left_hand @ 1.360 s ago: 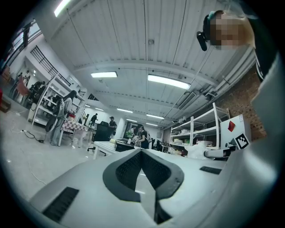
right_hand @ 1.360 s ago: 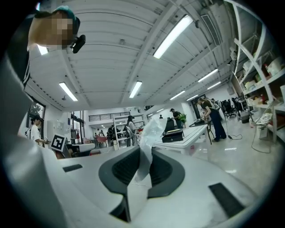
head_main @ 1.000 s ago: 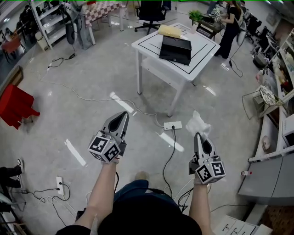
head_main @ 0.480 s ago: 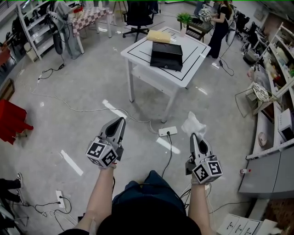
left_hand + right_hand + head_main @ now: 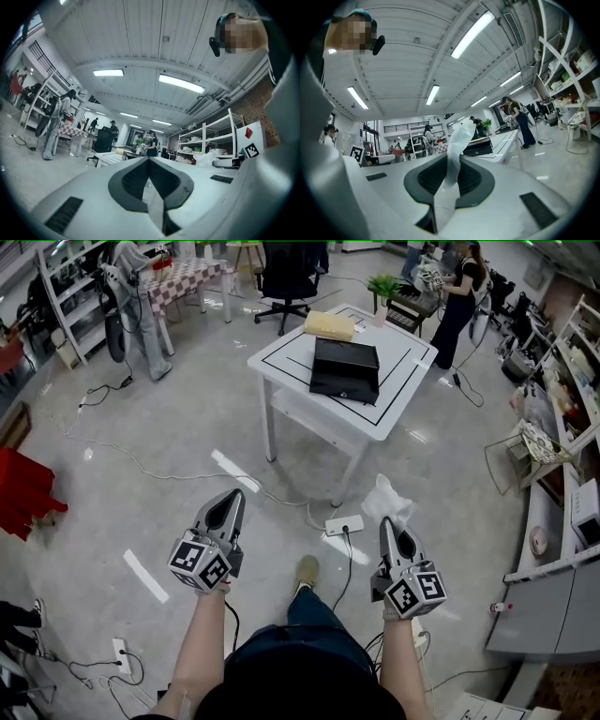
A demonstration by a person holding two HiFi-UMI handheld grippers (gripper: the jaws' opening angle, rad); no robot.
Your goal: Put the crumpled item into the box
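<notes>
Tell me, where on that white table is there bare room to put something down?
The white square table is bare left of the black rectangular box, right of it, and along the near edge. It is crowded behind the box, where a tan packet lies close.

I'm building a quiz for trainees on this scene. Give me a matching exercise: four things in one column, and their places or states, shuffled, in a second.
Things:
1. black box
2. crumpled tissue
3. power strip
4. left gripper

Places or states:
a. on the floor
b. jaws together, nothing between them
c. on the white table
d. pinched in the right gripper

Pairs: 1-c, 2-d, 3-a, 4-b.
</notes>
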